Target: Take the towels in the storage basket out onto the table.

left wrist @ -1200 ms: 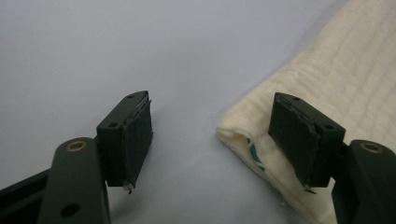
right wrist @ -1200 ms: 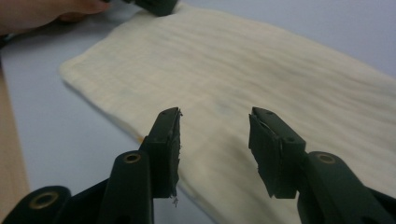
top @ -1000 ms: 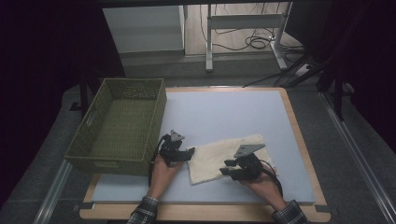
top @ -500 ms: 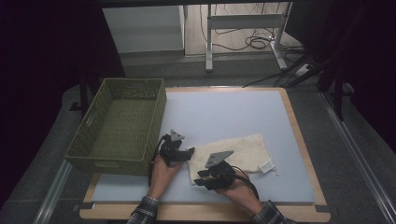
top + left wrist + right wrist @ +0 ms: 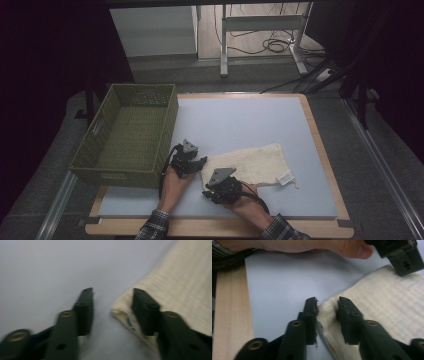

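on the bench (image 5: 240, 120), just right of the green basket (image 5: 130, 135), lies the cream cloth (image 5: 250, 162). the left tool (image 5: 112, 305) and right tool (image 5: 327, 306) have just been closing, each astride a near corner, pads not yet pressing. pinch both layers squarely before lifting.
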`<control>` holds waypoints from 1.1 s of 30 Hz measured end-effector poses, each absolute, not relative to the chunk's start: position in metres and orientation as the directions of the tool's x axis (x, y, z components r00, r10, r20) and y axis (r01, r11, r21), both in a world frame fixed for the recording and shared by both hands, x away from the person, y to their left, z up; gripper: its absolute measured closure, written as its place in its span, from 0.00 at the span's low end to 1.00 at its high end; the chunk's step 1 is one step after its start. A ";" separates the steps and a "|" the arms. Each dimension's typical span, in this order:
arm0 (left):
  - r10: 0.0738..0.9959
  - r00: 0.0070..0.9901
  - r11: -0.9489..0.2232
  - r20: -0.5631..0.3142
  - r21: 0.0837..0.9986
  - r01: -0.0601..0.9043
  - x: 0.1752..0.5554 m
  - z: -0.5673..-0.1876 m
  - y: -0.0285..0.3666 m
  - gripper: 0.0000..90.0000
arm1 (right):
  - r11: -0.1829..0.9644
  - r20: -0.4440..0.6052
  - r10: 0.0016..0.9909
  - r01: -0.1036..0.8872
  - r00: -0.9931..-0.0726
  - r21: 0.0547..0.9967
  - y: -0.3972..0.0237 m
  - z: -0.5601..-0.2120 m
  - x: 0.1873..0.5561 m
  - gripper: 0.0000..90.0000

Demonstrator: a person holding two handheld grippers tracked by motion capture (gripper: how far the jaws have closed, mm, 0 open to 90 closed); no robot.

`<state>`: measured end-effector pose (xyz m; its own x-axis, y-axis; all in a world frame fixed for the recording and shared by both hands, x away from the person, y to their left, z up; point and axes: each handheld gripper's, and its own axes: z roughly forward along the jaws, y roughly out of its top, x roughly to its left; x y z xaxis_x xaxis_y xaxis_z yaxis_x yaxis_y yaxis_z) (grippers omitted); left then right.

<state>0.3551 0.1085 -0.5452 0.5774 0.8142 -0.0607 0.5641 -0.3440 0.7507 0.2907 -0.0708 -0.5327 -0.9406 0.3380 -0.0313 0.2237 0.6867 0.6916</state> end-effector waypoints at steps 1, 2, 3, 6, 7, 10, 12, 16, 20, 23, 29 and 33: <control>0.810 0.583 -0.345 -0.070 0.747 0.568 0.355 -0.545 0.108 0.74 | 0.685 -0.029 0.342 0.228 -0.939 0.692 -0.071 -0.533 0.292 0.84; 0.810 0.580 -0.333 -0.086 0.747 0.575 0.356 -0.545 0.109 0.77 | 0.681 -0.022 0.352 0.240 -0.936 0.692 -0.072 -0.533 0.293 0.90; 0.812 0.575 -0.321 -0.102 0.745 0.585 0.356 -0.545 0.110 0.79 | 0.677 -0.017 0.360 0.249 -0.933 0.692 -0.073 -0.532 0.294 0.93; 0.798 0.584 -0.299 -0.147 0.745 0.596 0.359 -0.545 0.113 0.95 | 0.657 0.026 0.373 0.284 -0.927 0.699 -0.075 -0.533 0.298 0.95; 0.800 0.582 -0.295 -0.146 0.749 0.593 0.360 -0.545 0.113 0.96 | 0.655 0.032 0.371 0.286 -0.928 0.699 -0.075 -0.533 0.298 0.95; 0.802 0.580 -0.271 -0.144 0.778 0.567 0.360 -0.538 0.116 0.97 | 0.648 0.057 0.366 0.298 -0.929 0.701 -0.077 -0.530 0.300 0.95; 0.801 0.582 -0.265 -0.140 0.788 0.555 0.360 -0.534 0.116 0.97 | 0.633 0.053 0.369 0.293 -0.928 0.717 -0.081 -0.526 0.301 0.95; 0.794 0.595 -0.267 -0.129 0.805 0.530 0.361 -0.528 0.113 0.97 | 0.595 0.076 0.371 0.300 -0.926 0.746 -0.091 -0.512 0.303 0.95; 0.781 0.612 -0.270 -0.126 0.816 0.512 0.365 -0.522 0.106 0.97 | 0.567 0.085 0.385 0.308 -0.919 0.764 -0.102 -0.503 0.304 0.95; 0.772 0.626 -0.284 -0.109 0.822 0.494 0.368 -0.514 0.097 0.97 | 0.546 0.098 0.399 0.322 -0.912 0.774 -0.112 -0.498 0.306 0.95; 0.743 0.667 -0.324 -0.063 0.837 0.440 0.374 -0.496 0.069 0.97 | 0.512 0.095 0.430 0.329 -0.898 0.793 -0.137 -0.488 0.305 0.95; 0.727 0.685 -0.342 -0.044 0.842 0.417 0.378 -0.492 0.051 0.97 | 0.494 0.092 0.460 0.341 -0.883 0.800 -0.157 -0.485 0.305 0.95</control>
<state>0.3782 0.0509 -0.4917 0.6851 0.7271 -0.0439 0.4168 -0.3419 0.8422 0.3045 -0.1567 -0.4853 -0.8831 0.4601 0.0924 0.3412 0.4943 0.7995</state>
